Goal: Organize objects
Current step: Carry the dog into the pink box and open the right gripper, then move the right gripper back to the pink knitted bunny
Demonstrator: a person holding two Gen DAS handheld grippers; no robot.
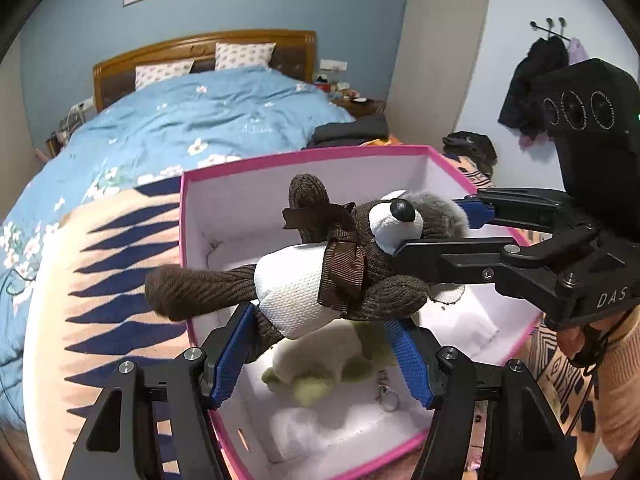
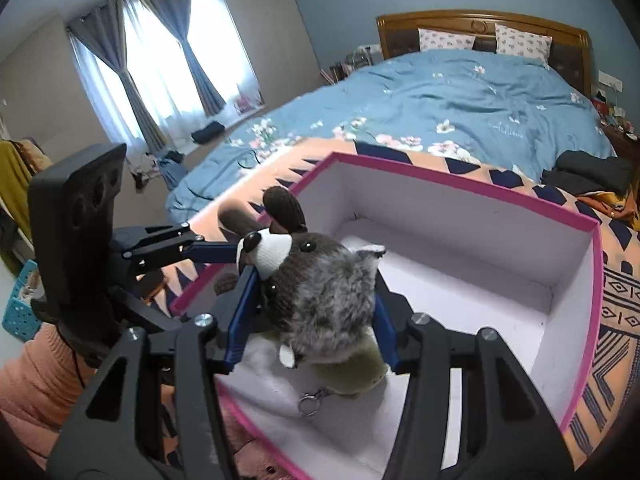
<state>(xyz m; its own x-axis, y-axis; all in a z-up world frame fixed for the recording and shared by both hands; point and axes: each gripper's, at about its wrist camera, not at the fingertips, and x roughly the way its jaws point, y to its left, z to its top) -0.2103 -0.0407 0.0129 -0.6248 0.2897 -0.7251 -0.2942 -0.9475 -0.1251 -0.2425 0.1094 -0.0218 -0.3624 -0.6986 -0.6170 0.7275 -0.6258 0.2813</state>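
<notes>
Brown plush toy [image 1: 304, 280] is carried by both grippers at once, hanging over the open pink-rimmed box [image 1: 280, 156]; not yet inside; box sits on an orange patterned blanket [image 1: 100, 264] at the foot of the bed [image 1: 200, 120].

Left gripper [image 1: 320, 344]: jaws part open, blue pads pressing the toy's lower body and white belly from both sides; grip looks firm. Right gripper [image 2: 308, 320]: jaws part open too, clamped on the grey furry head; in the left wrist view its fingers [image 1: 460, 256] come in from the right at the toy's neck and head. So the toy is stretched roughly level between the two grips, legs toward the blanket side, head toward the person's sleeve [image 2: 36, 376].

Done so far, judging by the box: one item already in, a pale green-and-cream plush [image 1: 320, 364] with a metal keyring clip [image 2: 310, 402], lying on the white floor near the close wall; rest of the box floor looks bare.

Left to do: lower the brown toy past the rim and release both grips; it hangs right above the green plush, so it will likely land on or beside it. Whether more loose objects wait elsewhere I cannot tell; dark clothes [image 2: 588, 172] lie on the bed but may not be part of the job. Task reads as about midway, second item in transit.
</notes>
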